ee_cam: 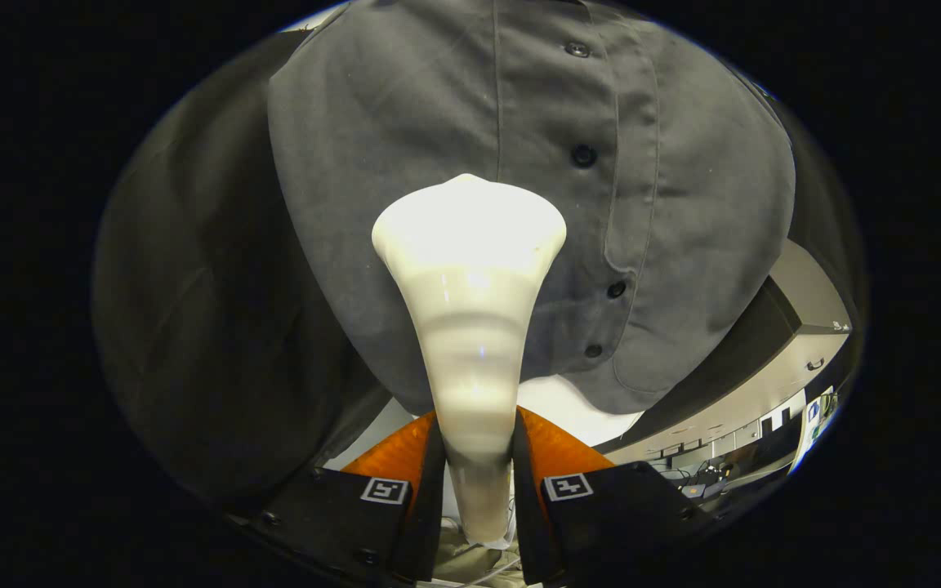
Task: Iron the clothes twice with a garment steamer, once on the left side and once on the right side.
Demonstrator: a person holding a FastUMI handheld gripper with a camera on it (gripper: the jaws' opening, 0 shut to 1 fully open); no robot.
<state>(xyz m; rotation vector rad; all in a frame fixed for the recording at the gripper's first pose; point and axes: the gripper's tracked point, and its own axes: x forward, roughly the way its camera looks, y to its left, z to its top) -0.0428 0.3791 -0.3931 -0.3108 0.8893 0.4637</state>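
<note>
Gripper (474, 457): jaws closed most of the way, one pressing each side of the narrow handle of the cream garment steamer (470, 327). Steamer's flared head points ahead of the jaws, at or very near the grey button-front shirt (683, 204); contact itself cannot be confirmed. Head sits just beside the button placket (597, 188), on the panel away from the pocket.

Handling judgement: steamer body is rigid, glossy, probably slippery; hold low on the tapered neck seems right. Shirt is soft hanging cloth and will likely yield under pressure, so strokes should be light.
</note>
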